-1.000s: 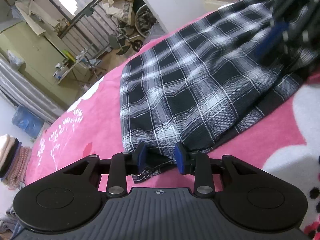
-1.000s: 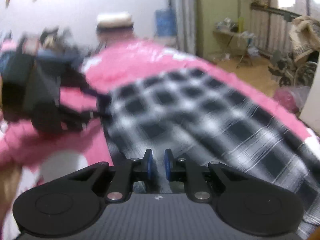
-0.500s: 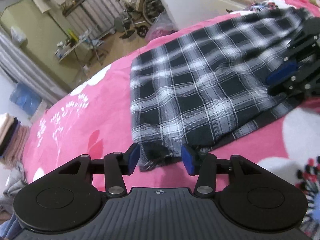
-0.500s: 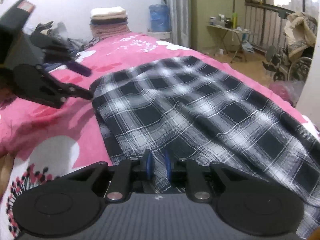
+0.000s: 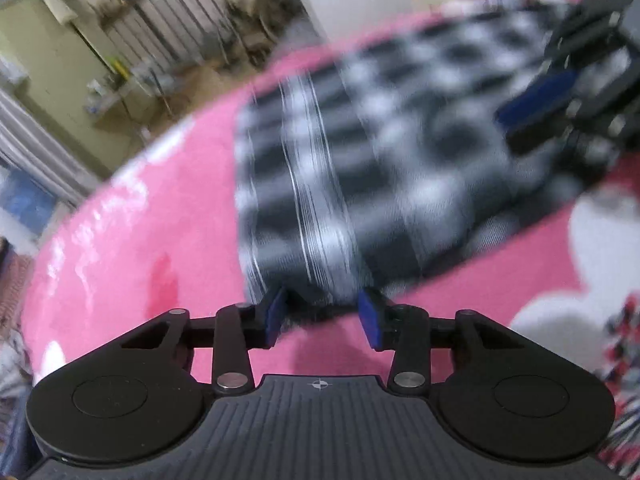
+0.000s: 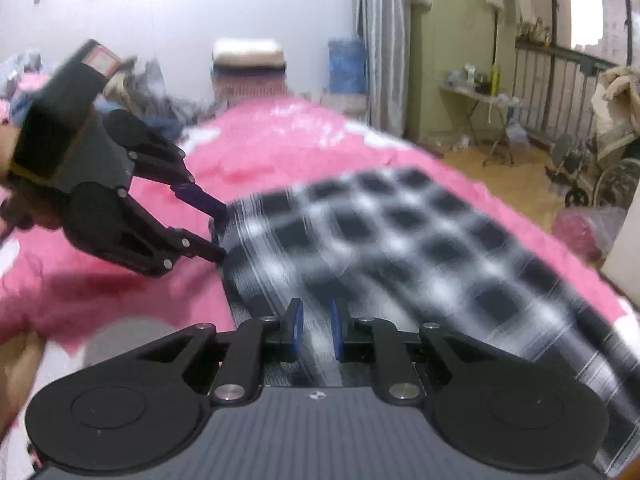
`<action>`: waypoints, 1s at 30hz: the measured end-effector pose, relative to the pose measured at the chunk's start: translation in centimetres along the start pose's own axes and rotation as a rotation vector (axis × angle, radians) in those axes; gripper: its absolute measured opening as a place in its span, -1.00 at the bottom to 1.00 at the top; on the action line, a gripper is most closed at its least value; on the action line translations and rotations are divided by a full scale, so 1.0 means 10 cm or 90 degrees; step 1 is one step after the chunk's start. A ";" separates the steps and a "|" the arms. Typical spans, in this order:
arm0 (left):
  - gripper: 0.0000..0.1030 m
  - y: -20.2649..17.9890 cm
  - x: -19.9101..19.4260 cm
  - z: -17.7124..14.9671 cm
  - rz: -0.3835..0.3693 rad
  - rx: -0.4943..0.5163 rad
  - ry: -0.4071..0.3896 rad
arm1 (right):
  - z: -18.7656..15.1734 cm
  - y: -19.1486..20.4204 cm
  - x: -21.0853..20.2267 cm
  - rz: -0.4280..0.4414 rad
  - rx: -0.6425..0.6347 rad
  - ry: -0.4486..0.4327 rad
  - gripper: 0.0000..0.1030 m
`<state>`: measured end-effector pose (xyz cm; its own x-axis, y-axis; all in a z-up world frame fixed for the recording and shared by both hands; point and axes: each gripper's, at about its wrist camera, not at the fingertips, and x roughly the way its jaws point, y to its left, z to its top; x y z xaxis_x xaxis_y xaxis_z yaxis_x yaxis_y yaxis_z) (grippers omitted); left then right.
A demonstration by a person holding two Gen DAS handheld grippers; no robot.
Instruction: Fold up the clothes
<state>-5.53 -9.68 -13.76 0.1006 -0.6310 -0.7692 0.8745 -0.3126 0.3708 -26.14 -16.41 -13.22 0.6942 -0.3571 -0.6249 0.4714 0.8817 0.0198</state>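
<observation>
A black-and-white plaid cloth garment (image 5: 400, 152) lies spread over a bright pink blanket with white patches (image 5: 132, 248), and fills the centre and right of both views, blurred by motion. In the left wrist view the left gripper (image 5: 323, 314) sits at the lower centre of the frame, its blue-padded fingers (image 5: 275, 314) standing partly apart and closing in at this moment. The near dark edge of the garment lies in the gap between them, and the pads do not press on it. The right gripper (image 5: 536, 108) shows at the upper right of that view, over the far side of the garment. In the right wrist view the right gripper (image 6: 316, 330) is at the lower centre, its jaws drawn narrow with a fold of the plaid fabric pinched between the blue pads. The left gripper (image 6: 218, 232) enters from the left of that frame, fingertips at the corner of the garment. At the upper centre of the right wrist view a stack of folded towels (image 6: 248, 64) stands beyond the blanket, with a blue water jug (image 6: 347, 66) to its right and a small cluttered table (image 6: 480, 100) further right on the wooden floor.
</observation>
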 end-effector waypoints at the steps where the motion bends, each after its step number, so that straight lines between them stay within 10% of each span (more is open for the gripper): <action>1: -0.21 0.03 0.03 -0.04 -0.009 -0.008 -0.004 | -0.03 -0.01 0.05 -0.002 0.004 0.017 -0.68; 9: -0.20 0.29 0.04 -0.13 -0.060 -0.127 0.016 | -0.12 -0.12 0.05 0.017 0.051 0.026 -0.67; 15: -0.11 0.32 -0.21 -0.01 -0.002 -0.141 0.054 | -0.11 -0.14 0.03 0.016 0.063 0.022 -0.64; 22: 0.18 0.30 -0.85 0.31 0.039 -0.282 0.031 | 0.03 -0.15 -0.03 0.014 0.077 0.031 -0.56; 30: 0.27 0.04 -0.71 0.62 -0.008 -0.439 0.028 | 0.17 -0.28 -0.34 -0.001 0.087 0.011 -0.37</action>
<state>-8.83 -9.75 -4.88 0.0944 -0.5960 -0.7974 0.9762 0.2126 -0.0433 -28.87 -18.16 -9.86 0.6847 -0.3518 -0.6382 0.5429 0.8305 0.1247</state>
